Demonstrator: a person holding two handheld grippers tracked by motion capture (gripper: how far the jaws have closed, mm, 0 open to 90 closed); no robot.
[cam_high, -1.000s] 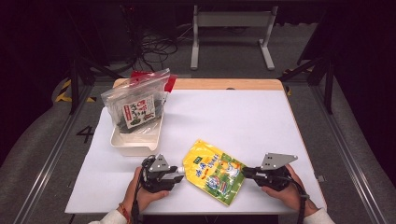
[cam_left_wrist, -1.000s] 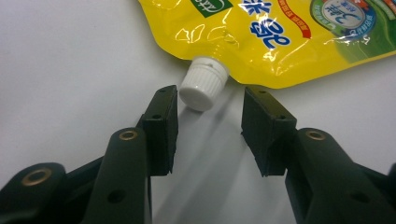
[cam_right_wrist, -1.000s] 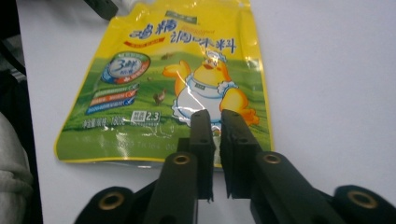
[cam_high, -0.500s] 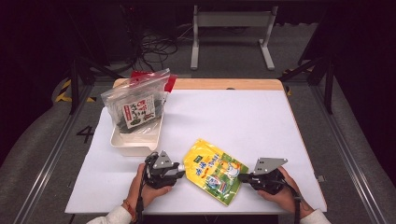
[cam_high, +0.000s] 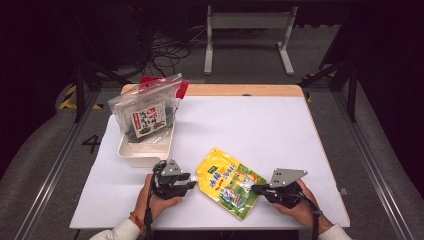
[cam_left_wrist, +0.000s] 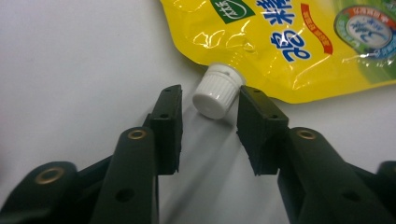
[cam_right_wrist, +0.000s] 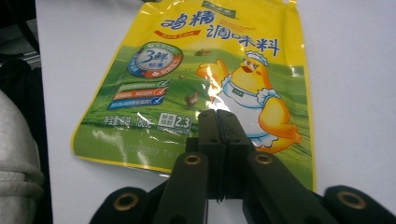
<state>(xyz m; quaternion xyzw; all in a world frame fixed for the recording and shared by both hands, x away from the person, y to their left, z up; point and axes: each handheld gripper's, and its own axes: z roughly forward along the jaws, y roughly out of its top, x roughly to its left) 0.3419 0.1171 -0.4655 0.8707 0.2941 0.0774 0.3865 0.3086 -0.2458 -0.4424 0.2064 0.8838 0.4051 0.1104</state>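
Left claw (cam_left_wrist: 209, 130) released but closing in, white cap (cam_left_wrist: 218, 91) sitting between jaws, one pad already touching it. Right claw (cam_right_wrist: 218, 135) clenched tight over bottom edge of yellow pouch (cam_high: 227, 181); can't tell if film's pinched. Pouch lies flat near front of desk (cam_high: 260, 130), tub (cam_high: 145, 150) with zip bag (cam_high: 145, 107) back left.

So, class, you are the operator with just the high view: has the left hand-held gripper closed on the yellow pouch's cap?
Observer: No. The white cap sits between the jaws of the left hand-held gripper, which have just been closing. One jaw stands clear of it.
Operator: And the right one?
Observer: The right hand-held gripper is shut, with its tips over the yellow pouch near one edge.
Operator: Any picture there?
Observer: A cartoon chick in a chef's hat.
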